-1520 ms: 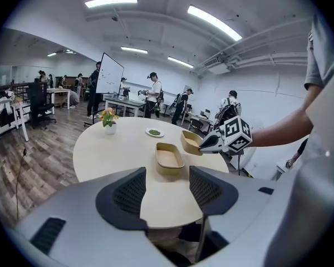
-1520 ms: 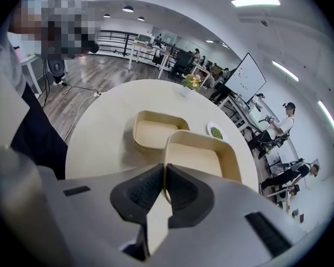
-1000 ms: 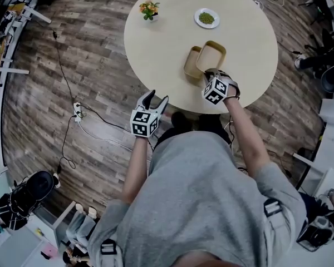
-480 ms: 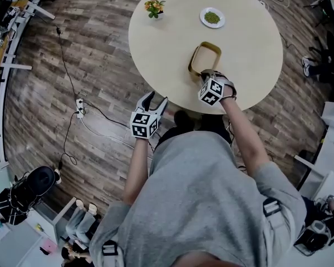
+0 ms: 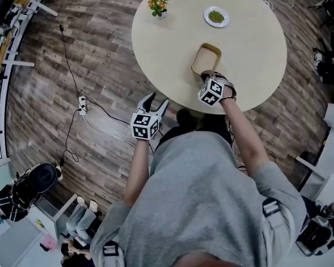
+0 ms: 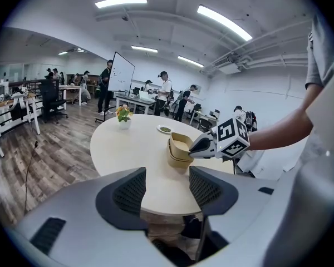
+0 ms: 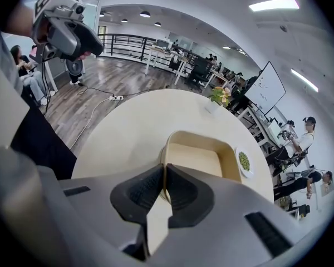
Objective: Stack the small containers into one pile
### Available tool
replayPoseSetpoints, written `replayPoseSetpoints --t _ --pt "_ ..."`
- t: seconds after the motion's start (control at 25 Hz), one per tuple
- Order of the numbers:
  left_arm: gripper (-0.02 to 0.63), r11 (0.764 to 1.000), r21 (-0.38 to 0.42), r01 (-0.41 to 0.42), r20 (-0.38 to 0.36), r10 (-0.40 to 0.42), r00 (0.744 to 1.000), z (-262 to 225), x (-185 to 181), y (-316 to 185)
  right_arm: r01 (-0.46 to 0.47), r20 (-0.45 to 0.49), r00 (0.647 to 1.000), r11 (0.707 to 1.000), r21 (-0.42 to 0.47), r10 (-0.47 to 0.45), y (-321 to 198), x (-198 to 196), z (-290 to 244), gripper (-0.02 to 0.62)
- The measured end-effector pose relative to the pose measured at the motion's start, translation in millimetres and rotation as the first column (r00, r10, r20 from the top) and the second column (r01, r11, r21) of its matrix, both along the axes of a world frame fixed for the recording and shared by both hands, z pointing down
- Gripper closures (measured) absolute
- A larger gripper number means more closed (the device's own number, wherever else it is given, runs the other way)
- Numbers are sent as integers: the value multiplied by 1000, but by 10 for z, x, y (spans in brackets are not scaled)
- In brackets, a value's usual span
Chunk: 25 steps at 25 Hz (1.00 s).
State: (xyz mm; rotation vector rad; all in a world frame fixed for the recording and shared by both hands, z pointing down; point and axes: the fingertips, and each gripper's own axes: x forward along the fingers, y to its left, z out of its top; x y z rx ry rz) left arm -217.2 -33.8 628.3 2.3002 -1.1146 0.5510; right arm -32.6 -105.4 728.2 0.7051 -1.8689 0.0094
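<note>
Right gripper [image 7: 163, 183] fingers pinch the near rim of the tan rectangular paper container [image 5: 207, 56], seating it on its twin [image 6: 178, 161] upper-centre on the round beige table [image 5: 172, 43]; left gripper [image 6: 166, 189] fingers apart, idle off-table.

Table layout, nothing fancy
Container stack [image 5: 206, 57] sat mid-table [image 5: 167, 49], right gripper [image 5: 208, 75] on its near rim; plate [image 5: 216, 16] far right, flower pot [image 5: 158, 5] far left, left gripper [image 5: 154, 99] off the near edge.
</note>
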Motion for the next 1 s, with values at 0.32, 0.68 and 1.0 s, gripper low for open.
replayPoseSetpoints --t 0.32,0.68,1.0 --pt "345 1000 -10 2 11 -2 1000 17 -50 7 -13 6 1000 1000 -20 13 -37 -4 83 572" --pt "345 1000 -8 0 15 0 1000 15 -48 -17 -3 14 1000 1000 -14 3 -41 -15 114 537" --pt "345 1000 -8 -4 12 4 1000 11 -10 -50 -2 21 1000 1000 -20 2 -47 -1 145 492"
